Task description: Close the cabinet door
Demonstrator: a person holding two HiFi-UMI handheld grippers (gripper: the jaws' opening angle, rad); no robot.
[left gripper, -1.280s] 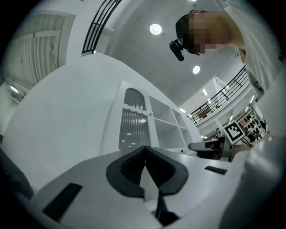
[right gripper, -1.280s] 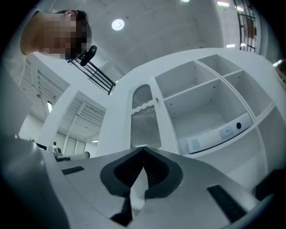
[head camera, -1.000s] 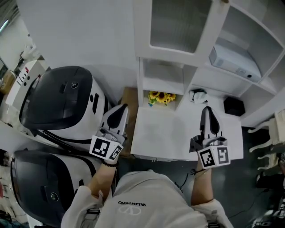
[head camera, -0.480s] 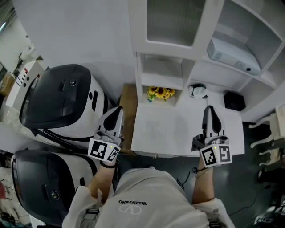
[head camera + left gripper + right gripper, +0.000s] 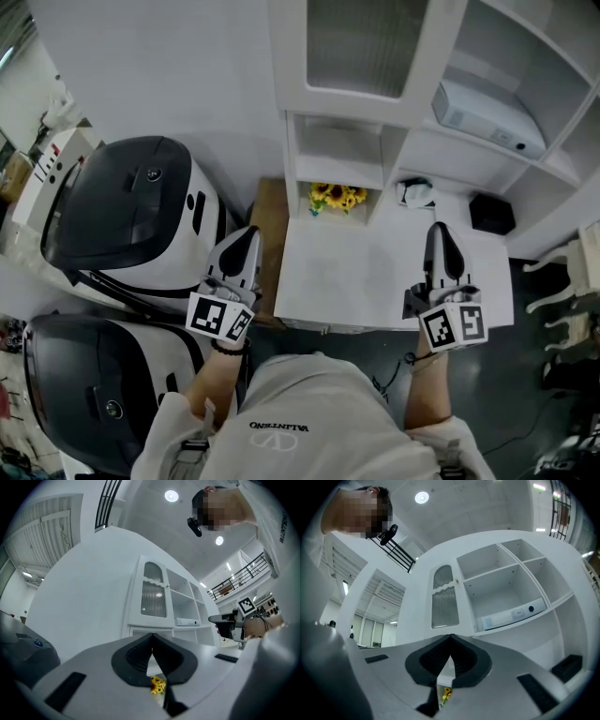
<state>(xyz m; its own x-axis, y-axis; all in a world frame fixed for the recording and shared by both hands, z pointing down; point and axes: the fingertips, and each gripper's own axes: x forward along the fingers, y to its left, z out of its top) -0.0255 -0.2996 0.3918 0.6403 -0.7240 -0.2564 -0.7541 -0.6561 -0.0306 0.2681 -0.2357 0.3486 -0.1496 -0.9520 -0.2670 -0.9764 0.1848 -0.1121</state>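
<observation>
Left gripper view shows the left gripper's [image 5: 152, 637] jaws pressed together on nothing. The right gripper's [image 5: 450, 638] jaws also meet, empty. Both are held near the white worktop's [image 5: 347, 272] front. Beyond and above them, the white ribbed-glass cabinet door [image 5: 361, 47] stands beside open white shelves [image 5: 487, 178].

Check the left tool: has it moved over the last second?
Yes, slightly. In the head view the left tool has drawn back and a little left, away from the sunflowers.
</observation>
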